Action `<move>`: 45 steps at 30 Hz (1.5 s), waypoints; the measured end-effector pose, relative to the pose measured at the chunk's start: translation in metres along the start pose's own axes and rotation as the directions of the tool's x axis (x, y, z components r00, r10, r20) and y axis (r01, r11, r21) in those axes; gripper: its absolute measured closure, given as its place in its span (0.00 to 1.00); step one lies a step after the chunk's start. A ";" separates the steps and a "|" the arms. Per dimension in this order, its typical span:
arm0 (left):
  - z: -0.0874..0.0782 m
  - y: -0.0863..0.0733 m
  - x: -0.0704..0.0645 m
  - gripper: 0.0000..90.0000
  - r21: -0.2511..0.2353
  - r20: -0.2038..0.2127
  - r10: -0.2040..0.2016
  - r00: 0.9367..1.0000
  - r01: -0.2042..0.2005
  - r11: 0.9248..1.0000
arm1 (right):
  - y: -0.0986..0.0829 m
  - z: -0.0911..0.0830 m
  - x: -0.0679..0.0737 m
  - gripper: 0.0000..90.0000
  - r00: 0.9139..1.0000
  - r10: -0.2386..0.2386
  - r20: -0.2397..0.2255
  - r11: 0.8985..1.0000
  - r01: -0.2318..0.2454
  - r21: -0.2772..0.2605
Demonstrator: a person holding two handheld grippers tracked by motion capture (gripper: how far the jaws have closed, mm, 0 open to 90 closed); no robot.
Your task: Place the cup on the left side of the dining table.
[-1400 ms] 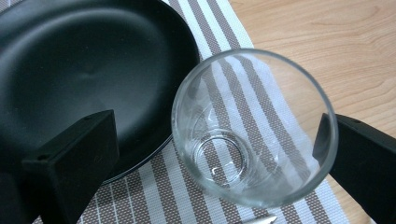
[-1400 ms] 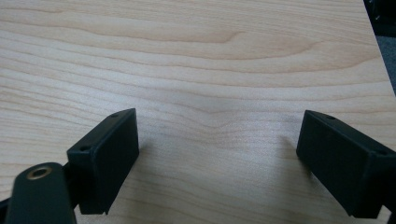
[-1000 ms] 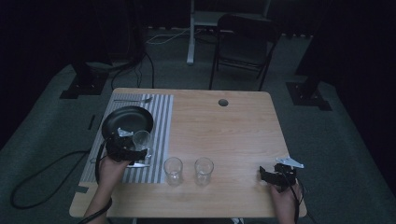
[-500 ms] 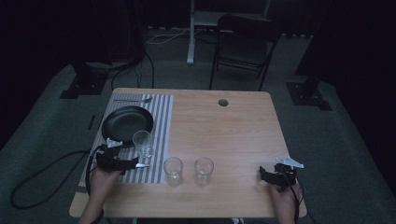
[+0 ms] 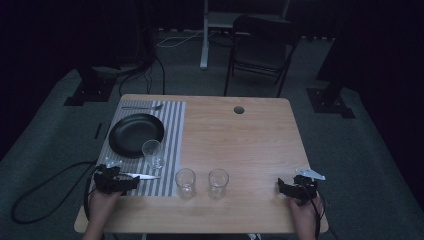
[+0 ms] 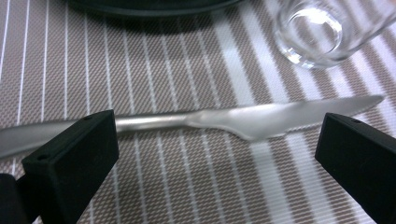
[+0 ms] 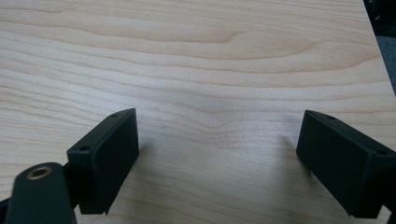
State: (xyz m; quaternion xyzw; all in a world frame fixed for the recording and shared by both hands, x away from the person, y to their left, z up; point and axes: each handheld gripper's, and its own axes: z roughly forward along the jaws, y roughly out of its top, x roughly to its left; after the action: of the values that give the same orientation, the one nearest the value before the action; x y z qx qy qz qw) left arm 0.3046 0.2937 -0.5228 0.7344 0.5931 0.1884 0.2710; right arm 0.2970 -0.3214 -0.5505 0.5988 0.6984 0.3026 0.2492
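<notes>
Left gripper, jaws spread, hovers over the ungrasped knife at the placemat's six o'clock edge

A silver table knife lies flat on a placemat of grey and white stripes, near the mat's front edge at the left of the table. In the left gripper view it runs straight across the frame, its plain handle at the left and its smooth blade tapering to a rounded tip at the right. The metal looks dull and slightly blurred, so any edge detail cannot be told. In the high view the knife points rightward.
</notes>
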 end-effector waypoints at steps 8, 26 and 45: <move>0.001 -0.017 0.015 0.00 -0.009 -0.025 -0.038 0.999 0.038 0.999 | 0.000 0.000 0.000 0.14 1.000 0.000 0.000 1.000 0.000 0.000; 0.001 -0.034 0.017 0.00 -0.081 -0.092 -0.029 0.995 0.022 0.996 | 0.000 0.000 0.000 0.14 1.000 0.000 0.000 1.000 0.000 0.000; 0.002 -0.035 0.015 0.00 -0.091 -0.109 -0.052 0.993 0.042 0.995 | 0.000 0.000 0.000 0.14 1.000 0.000 0.001 1.000 0.000 0.000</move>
State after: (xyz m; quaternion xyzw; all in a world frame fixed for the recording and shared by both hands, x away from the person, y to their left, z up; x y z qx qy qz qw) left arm 0.2822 0.3133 -0.5464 0.6959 0.6154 0.2485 0.2743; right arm 0.2971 -0.3216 -0.5505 0.5988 0.6985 0.3023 0.2495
